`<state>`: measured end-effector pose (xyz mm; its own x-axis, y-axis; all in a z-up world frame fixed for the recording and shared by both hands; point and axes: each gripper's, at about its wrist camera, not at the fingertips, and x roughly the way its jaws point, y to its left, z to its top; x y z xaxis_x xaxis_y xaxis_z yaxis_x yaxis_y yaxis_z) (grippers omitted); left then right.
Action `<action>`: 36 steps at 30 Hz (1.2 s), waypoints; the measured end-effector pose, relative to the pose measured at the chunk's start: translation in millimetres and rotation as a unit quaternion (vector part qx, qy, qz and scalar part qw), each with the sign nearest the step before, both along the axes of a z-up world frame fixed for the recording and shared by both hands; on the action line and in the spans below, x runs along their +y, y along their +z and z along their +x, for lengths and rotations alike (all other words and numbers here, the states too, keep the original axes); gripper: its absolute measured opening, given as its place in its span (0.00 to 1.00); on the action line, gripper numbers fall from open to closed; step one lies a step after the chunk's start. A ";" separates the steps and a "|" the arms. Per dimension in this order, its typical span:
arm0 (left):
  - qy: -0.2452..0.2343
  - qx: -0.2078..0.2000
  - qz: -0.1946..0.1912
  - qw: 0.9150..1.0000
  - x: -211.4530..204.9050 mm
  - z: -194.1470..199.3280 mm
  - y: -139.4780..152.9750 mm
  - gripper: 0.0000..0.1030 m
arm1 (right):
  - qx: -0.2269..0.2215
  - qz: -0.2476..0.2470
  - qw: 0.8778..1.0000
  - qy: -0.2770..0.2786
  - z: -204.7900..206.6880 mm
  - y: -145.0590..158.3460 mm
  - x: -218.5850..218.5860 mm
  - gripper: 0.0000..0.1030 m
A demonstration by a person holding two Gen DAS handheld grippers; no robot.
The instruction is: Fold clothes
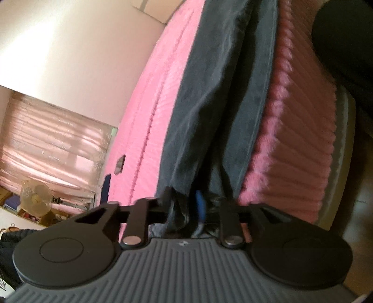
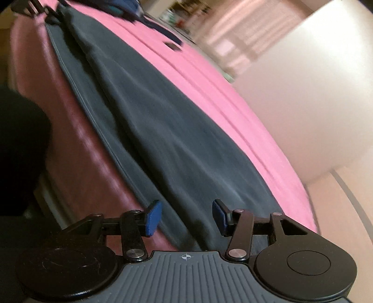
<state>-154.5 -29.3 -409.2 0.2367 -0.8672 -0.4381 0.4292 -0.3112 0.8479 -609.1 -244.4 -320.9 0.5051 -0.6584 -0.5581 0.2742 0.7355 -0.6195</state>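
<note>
A long dark grey garment (image 1: pixel 209 105) lies stretched along the near edge of a pink bed cover (image 1: pixel 151 105). My left gripper (image 1: pixel 198 205) sits at one end of it. Its jaws stand a little apart, with bunched grey cloth loose between them and one blue pad showing. In the right wrist view the same garment (image 2: pixel 163 130) runs away from me over the bed (image 2: pixel 209 77). My right gripper (image 2: pixel 186 216) hovers over its near end, open, blue pads wide apart with nothing between them. The picture there is blurred.
The bed's ribbed pink side (image 1: pixel 303 139) drops to a wooden floor (image 1: pixel 363 209). A person's dark clothing (image 2: pixel 18 139) stands close against that side. A small dark object (image 2: pixel 173 45) and dark blue clothes (image 2: pixel 126 7) lie farther along the bed. A fan (image 1: pixel 35 195) stands beneath pink curtains.
</note>
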 end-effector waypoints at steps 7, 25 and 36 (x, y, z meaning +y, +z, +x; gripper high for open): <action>-0.049 -0.040 0.004 0.998 -14.5 -7.9 -9.8 0.26 | 0.030 -0.006 0.995 0.096 41.9 2.3 13.1 0.48; -0.046 0.051 -0.035 0.997 -29.9 13.8 44.6 0.07 | 0.015 -0.050 0.995 0.084 48.3 11.5 23.6 0.02; -0.058 -0.001 0.018 0.998 -2.7 1.6 -15.0 0.07 | -0.009 -0.040 0.998 0.052 15.8 -2.2 34.3 0.52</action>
<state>-152.9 -32.0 -424.2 0.1369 -0.8727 -0.4688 0.3870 -0.3885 0.8362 -593.2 -210.1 -323.0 0.5821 -0.6445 -0.4957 0.2113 0.7087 -0.6732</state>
